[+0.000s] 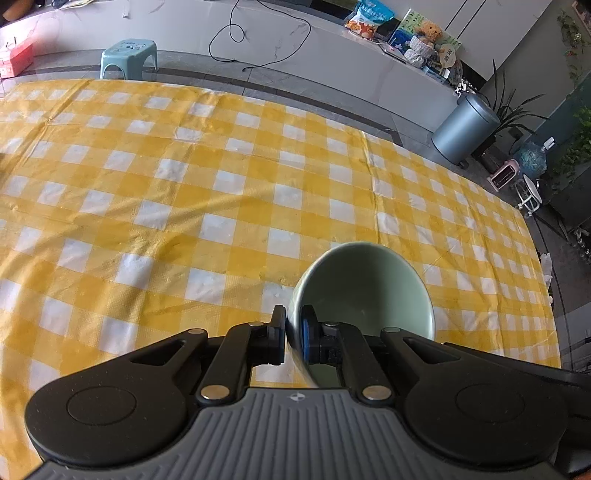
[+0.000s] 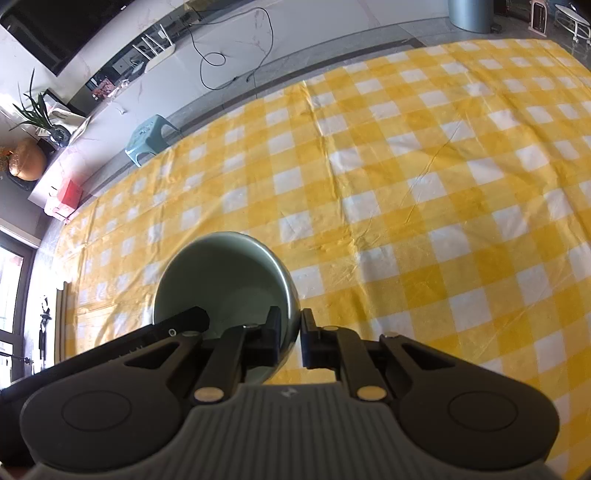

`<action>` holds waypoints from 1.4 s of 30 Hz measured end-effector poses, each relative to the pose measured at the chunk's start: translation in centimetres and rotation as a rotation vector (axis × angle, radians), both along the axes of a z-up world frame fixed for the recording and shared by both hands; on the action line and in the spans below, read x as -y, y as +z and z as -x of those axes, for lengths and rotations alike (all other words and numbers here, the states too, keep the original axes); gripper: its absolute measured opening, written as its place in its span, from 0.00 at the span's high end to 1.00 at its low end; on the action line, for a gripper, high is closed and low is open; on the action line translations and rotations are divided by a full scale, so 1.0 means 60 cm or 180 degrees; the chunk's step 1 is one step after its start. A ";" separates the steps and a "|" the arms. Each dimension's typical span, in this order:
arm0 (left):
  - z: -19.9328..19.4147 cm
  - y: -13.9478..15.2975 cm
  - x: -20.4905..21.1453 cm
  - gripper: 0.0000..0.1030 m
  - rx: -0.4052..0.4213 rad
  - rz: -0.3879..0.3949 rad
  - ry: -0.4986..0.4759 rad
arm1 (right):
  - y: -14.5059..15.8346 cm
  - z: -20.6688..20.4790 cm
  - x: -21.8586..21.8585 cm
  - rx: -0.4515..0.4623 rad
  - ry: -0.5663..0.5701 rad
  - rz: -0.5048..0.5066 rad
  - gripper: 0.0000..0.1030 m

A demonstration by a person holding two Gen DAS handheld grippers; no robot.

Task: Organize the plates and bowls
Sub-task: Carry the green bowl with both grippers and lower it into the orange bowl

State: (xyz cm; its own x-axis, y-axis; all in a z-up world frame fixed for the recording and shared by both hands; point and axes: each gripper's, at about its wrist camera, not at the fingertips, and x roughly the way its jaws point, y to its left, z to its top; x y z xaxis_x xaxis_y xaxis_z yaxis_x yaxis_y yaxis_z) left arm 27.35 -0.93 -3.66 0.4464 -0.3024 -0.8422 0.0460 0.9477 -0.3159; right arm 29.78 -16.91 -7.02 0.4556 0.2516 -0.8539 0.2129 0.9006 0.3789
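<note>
Left wrist view shows the left hand-held gripper (image 1: 293,334) clamped on the wall of a pale green bowl (image 1: 365,291), one finger outside the rim and the blue-padded finger inside it. That bowl sits low and right of centre in the frame, tipped so its hollow faces the camera, over the yellow-and-white checked cloth covering the tabletop (image 1: 184,192); whether it touches the cloth cannot be told. Beyond the far edge of the cloth, at the upper left of the frame, stands a light blue stool (image 1: 128,57) on the grey floor, a black cable (image 1: 236,31) loops across a pale ledge at the top centre, and a grey bin (image 1: 466,127) stands at the right. Right wrist view shows the right hand-held gripper (image 2: 291,334) gripping a green bowl (image 2: 225,280) in the same manner, its left finger inside the rim and its right finger against the outer wall. This bowl lies in the lower left of the frame, also tilted with its opening toward the lens, above the checked tabletop (image 2: 424,177). Part of another black gripper body crosses in front of the bowl's lower left rim. The light blue stool (image 2: 153,136) appears at the middle left.
</note>
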 end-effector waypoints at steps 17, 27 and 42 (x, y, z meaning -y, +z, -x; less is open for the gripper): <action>0.171 0.117 -0.006 0.91 0.0435 0.0131 0.0111 | 0.114 0.181 0.019 0.0492 -0.0012 -0.0248 0.93; 0.258 0.121 0.000 0.91 0.0472 0.0349 0.0158 | 0.135 0.298 0.043 0.0685 -0.0186 -0.0258 0.93; 0.292 0.067 0.013 0.90 0.0229 0.0430 0.0117 | 0.094 0.351 0.060 0.0557 -0.0482 -0.0214 0.93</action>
